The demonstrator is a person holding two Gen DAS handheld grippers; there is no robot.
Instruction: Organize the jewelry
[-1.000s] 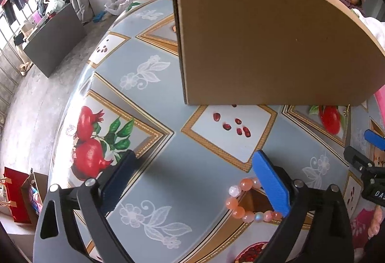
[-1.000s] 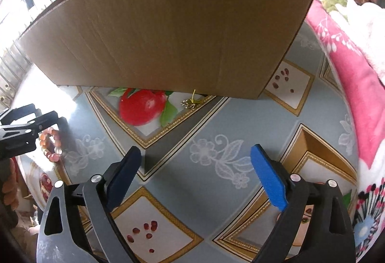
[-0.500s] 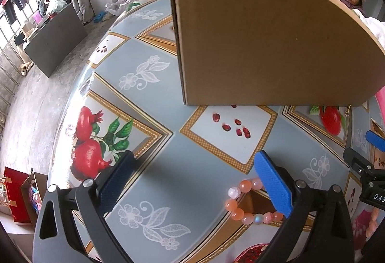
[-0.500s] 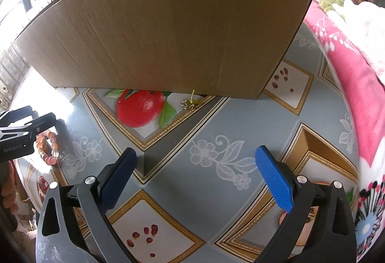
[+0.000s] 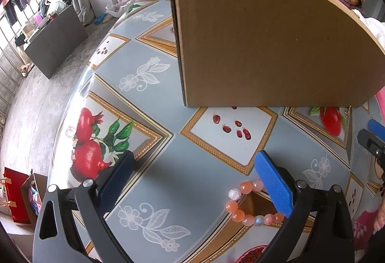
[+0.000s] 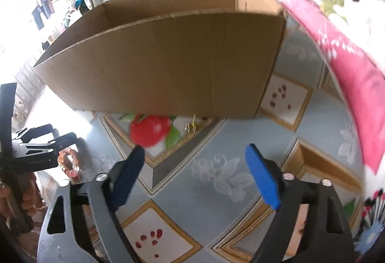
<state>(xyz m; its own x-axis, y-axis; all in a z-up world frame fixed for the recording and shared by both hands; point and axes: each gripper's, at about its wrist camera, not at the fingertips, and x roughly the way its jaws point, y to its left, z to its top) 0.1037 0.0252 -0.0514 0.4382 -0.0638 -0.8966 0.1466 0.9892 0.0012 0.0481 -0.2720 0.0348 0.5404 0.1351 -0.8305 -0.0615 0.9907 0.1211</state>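
Note:
A bracelet of orange and pink beads [image 5: 243, 205] lies on the patterned tablecloth, partly under my left gripper's right finger [image 5: 273, 186]. My left gripper [image 5: 192, 178] is open and empty, low over the table. The bracelet also shows in the right wrist view [image 6: 69, 162], beside the left gripper's body. A small gold jewelry piece [image 6: 191, 126] lies on the table at the foot of the open cardboard box [image 6: 168, 65]; it also shows in the left wrist view [image 5: 347, 112]. My right gripper [image 6: 195, 169] is open and empty, in front of the gold piece.
The box [image 5: 264, 41] stands upright in the middle of the table. A pink floral blanket [image 6: 349, 70] lies along the table's right side. The table's rounded left edge [image 5: 72, 104] drops to a concrete floor. Two people sit behind the box.
My right gripper has moved and tilted, so the box's open top now shows and the view is blurred. My left gripper has barely moved; the bracelet stays in place.

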